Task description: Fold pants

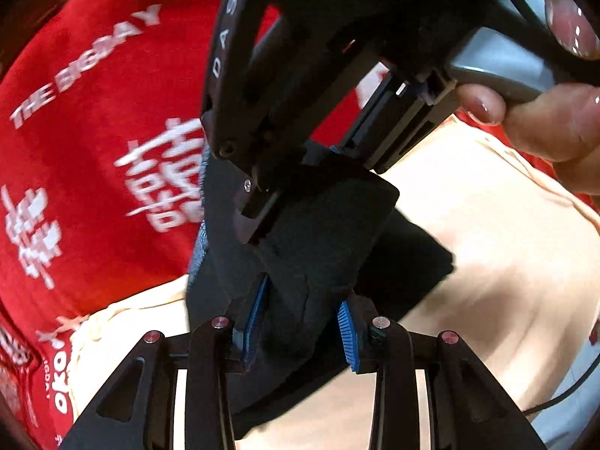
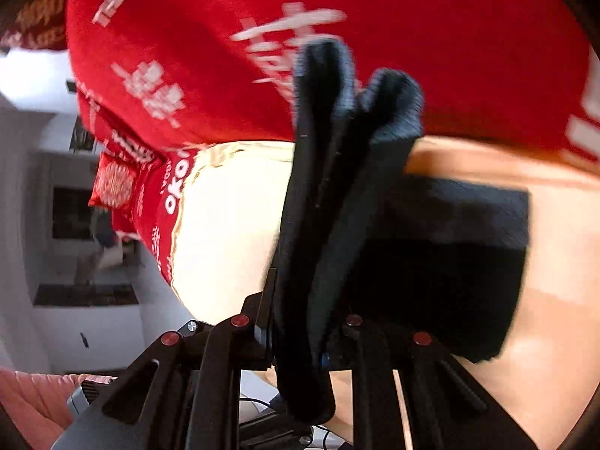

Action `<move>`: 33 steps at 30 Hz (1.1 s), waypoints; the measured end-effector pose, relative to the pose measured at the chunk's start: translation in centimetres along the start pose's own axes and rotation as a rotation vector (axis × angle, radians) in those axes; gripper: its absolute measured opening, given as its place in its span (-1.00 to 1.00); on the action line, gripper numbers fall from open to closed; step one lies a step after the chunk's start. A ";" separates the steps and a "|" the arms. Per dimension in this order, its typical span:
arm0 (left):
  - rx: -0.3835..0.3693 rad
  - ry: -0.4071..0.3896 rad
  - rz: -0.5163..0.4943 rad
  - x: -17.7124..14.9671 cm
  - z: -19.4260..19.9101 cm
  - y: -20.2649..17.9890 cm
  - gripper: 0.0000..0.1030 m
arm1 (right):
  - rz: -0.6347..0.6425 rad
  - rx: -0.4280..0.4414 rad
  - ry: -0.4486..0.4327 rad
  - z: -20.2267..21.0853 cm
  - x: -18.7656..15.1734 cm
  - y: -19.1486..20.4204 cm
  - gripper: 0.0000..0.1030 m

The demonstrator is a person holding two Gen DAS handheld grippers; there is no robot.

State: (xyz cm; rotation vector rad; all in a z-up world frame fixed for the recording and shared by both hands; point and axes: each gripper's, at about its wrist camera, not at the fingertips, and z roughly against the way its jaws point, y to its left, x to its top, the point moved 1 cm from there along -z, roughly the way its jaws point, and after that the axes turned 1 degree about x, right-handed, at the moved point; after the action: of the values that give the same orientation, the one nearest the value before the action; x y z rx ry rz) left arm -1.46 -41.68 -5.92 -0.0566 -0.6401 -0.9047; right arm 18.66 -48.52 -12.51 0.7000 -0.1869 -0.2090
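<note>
Pants: black cloth, bunched and folded, lifted clear of the surface below; held at once by both grippers. A squared folded part is seen hanging to the right in the right wrist view.
Left gripper: jaws clamped on a thick fold of the pants; a blue ribbed pad is pressed against the cloth on each side.
Right gripper: jaws nearly together, clamped on a bundle of the pants; several layers are seen rising upright out of the grip, with rounded folded tops.
Right gripper, from the left wrist: seen from the front, above the left gripper's grip and close to it, its tips buried in the same black cloth.
Hand: fingers are wrapped round a grey handle of the right gripper, at the upper right of the left wrist view.
Cover: red cloth printed with white characters and letters, lying behind the pants.
Sheet: cream, smooth, spread under the pants; a frilled edge borders it next to the red cover.
Sharpness: both views are blurred.
</note>
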 end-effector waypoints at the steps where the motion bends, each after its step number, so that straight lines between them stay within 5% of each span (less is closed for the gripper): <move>1: -0.006 0.009 -0.008 0.0 -0.5 -0.8 -0.30 | -0.019 0.006 -0.006 0.2 -0.4 -1.3 -0.65; 14: -0.019 0.112 -0.116 -0.2 -6.9 -6.8 -0.28 | -0.183 0.038 -0.026 -1.9 -3.3 -12.1 -0.59; 17: -0.024 0.120 -0.126 -0.4 -7.0 -6.7 0.06 | -0.187 0.046 -0.051 -2.6 -3.8 -12.8 -0.52; 22: -0.021 0.132 -0.130 -0.6 -6.2 -6.1 0.09 | -0.185 0.016 -0.076 -2.4 -4.1 -12.9 -0.49; 32: -0.077 0.190 0.053 -1.5 -4.0 -0.7 0.10 | -0.156 -0.163 -0.083 -0.8 -5.1 -12.1 -0.26; 33: -0.084 0.204 0.088 -1.6 -4.2 0.3 0.23 | -0.148 -0.185 -0.086 -0.7 -5.2 -11.9 -0.22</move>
State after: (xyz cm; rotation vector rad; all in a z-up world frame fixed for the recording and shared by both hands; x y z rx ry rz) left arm 0.14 -41.63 -10.12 -0.0661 -0.4072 -0.8392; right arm 12.26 -55.63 -21.31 0.5215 -0.1955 -0.3933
